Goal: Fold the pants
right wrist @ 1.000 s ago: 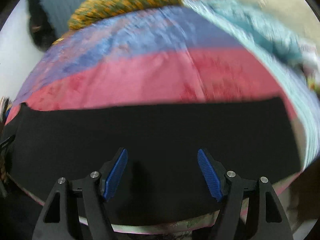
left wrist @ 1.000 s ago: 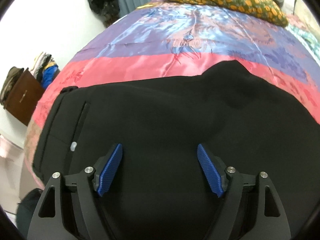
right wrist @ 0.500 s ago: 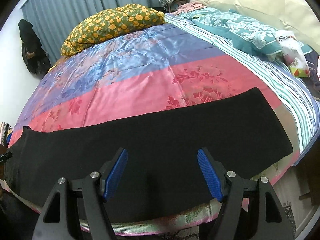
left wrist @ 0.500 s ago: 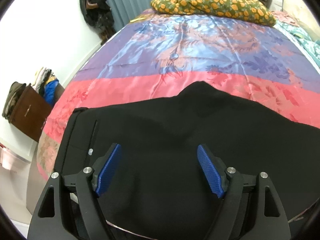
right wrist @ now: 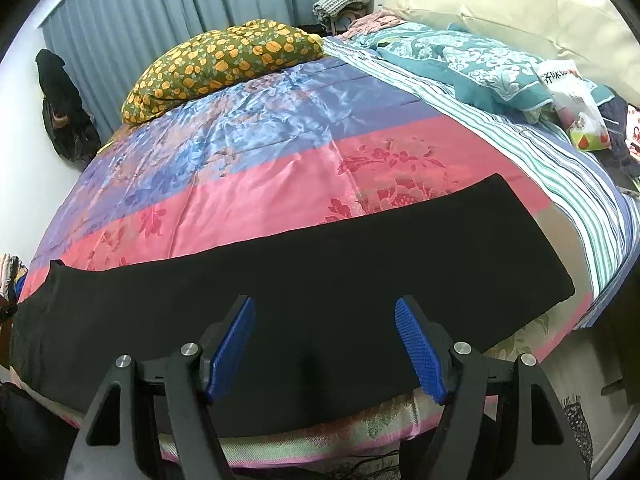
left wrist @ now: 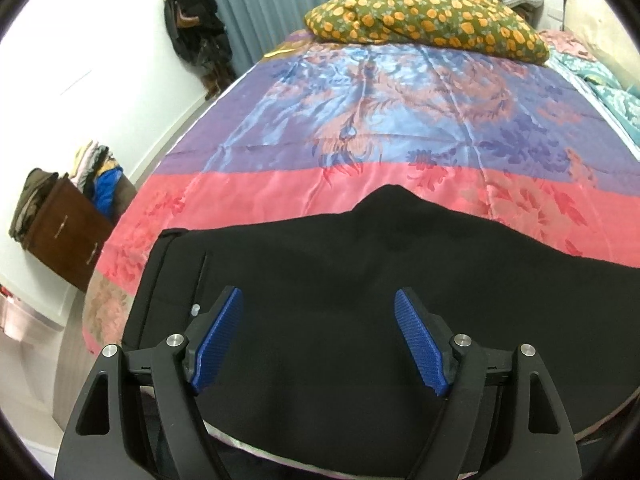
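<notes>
Nearest to each camera, two pairs of blue-padded fingers are seen spread wide, with nothing held between them. The left gripper (left wrist: 318, 342) hovers above the waist end of the black pants (left wrist: 360, 300), where a waistband and a small pale button are visible just beside its left finger. The right gripper (right wrist: 324, 346) hovers above the leg part of the pants (right wrist: 300, 292).

The pants are laid flat along the near edge of the bed (right wrist: 248, 184), on the pink band of the satin cover. Their long axis runs from left to right, across the view of both grippers and not away from them. The waist lies to the left and the leg hems end at the far right, near the striped sheet (right wrist: 560, 168). The hems are therefore nearer to the right gripper, though well to its right. It is judged that a lengthwise fold is already made, so the coming move probably asks the right gripper to take the hems and carry them toward the waist.

Farther back, an orange-flowered pillow (left wrist: 424, 20) is seen, then grey curtains (right wrist: 160, 8).
</notes>
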`<state>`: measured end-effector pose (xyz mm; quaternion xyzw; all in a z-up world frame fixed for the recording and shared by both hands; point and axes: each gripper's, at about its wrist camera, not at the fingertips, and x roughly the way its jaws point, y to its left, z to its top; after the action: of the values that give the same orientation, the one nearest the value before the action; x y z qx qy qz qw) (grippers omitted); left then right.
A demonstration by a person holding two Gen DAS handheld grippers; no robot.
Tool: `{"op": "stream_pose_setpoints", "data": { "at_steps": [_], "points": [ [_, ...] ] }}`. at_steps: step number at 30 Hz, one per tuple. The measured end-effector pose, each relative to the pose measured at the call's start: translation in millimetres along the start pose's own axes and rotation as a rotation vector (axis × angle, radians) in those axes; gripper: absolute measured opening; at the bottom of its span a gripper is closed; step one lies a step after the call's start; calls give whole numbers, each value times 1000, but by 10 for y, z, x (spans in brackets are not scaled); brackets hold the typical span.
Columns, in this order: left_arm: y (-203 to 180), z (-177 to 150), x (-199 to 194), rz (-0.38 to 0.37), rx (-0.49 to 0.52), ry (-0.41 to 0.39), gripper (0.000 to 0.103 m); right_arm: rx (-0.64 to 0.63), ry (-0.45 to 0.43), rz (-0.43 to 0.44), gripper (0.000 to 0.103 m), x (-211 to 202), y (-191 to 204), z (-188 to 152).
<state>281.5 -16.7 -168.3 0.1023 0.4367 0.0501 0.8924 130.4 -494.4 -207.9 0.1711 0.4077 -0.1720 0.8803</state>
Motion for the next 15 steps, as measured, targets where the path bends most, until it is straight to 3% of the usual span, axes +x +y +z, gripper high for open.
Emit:
{"op": "stream_pose_setpoints", "data": {
  "at_steps": [8,12,15],
  "points": [
    [-69,7,7,-16,10,6,81,30,-5,21,73,-37,-41,11],
    [-281,-51,129,-153,52,39,84,83,-26,49,73,-171,-310,195],
    [-626,-46,288,-196,148,27,84,110,-48,20,74,-278,-720,434]
  ]
}}
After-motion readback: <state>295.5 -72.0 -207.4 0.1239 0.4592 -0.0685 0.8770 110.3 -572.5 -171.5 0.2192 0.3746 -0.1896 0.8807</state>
